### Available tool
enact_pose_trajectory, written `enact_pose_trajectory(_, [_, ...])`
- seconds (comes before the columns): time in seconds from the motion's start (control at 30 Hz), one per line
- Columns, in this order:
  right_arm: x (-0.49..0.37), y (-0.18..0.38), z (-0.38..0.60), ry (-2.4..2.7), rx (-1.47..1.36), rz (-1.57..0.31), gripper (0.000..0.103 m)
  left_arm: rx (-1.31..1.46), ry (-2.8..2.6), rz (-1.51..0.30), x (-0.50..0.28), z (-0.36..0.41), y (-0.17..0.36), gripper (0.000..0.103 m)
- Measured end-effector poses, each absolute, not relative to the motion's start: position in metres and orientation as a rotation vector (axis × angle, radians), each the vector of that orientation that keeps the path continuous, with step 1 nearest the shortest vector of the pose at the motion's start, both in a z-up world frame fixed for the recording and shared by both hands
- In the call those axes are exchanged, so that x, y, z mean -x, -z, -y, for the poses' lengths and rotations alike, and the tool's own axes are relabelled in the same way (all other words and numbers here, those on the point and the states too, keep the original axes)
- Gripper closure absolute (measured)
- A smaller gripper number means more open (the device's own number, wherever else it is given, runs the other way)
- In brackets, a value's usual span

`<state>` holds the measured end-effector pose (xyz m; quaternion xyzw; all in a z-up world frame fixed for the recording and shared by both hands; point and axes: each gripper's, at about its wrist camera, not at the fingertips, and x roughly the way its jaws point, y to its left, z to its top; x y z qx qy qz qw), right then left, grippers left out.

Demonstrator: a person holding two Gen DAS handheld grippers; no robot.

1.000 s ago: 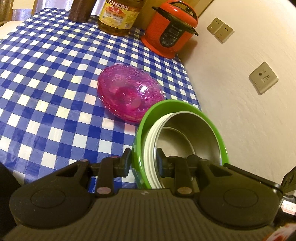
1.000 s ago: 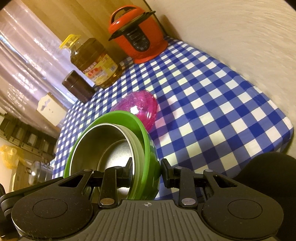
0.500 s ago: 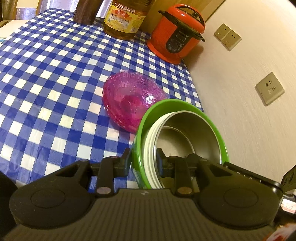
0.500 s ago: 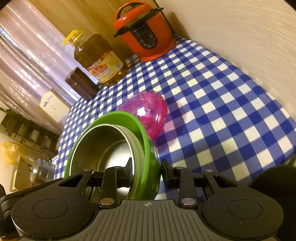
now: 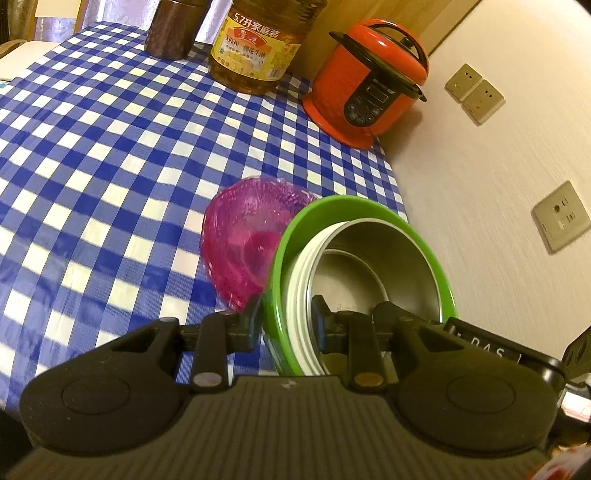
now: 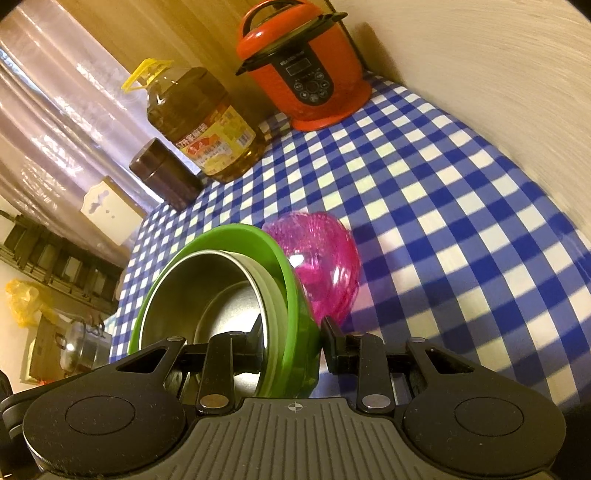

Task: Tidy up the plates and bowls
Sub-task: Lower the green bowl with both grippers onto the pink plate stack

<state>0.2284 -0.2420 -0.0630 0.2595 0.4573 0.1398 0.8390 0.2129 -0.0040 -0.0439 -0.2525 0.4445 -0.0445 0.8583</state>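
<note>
On the left of the stack, the left gripper stays clenched on the near rim of the bright green plastic bowl, one finger outside the green wall and the other inside against the white-rimmed steel bowls nested in it; on the opposite rim the right gripper grasps the same green bowl the same way, so the stack hangs between the two, tilted, above the blue-and-white checked tablecloth. Against the views of a second ago, the red pressure cooker, the large yellow-labelled oil bottle and the dark brown jar loom larger, and the pink translucent glass bowl now sits just behind the green rim, partly covered by it; both grips are unchanged. My reading is that the stack is being carried across to the pink bowl, with nesting or setting beside it still to come.

Hard to judge: whether the green bowl already touches the pink one; how many steel bowls lie inside, since only their layered rims show; the stack's underside and the cloth beneath it are hidden by the gripper bodies; motion blur softens the cloth and the pink bowl.
</note>
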Motion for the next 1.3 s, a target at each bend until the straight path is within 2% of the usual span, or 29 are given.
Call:
enact_pose_trajectory(0.63, [-0.297, 0.088, 0.237, -0.29, -0.542, -0.993, 0.073, 0.532, 0.094, -0.961, -0.279, -0.002, 0.067, 0.078])
enact_pose_trajectory(1.3, [-0.33, 0.124, 0.222, -0.292, -0.505, -1.059, 0.074, 0.522, 0.07, -1.011, -0.308, -0.014, 0.103, 0.078])
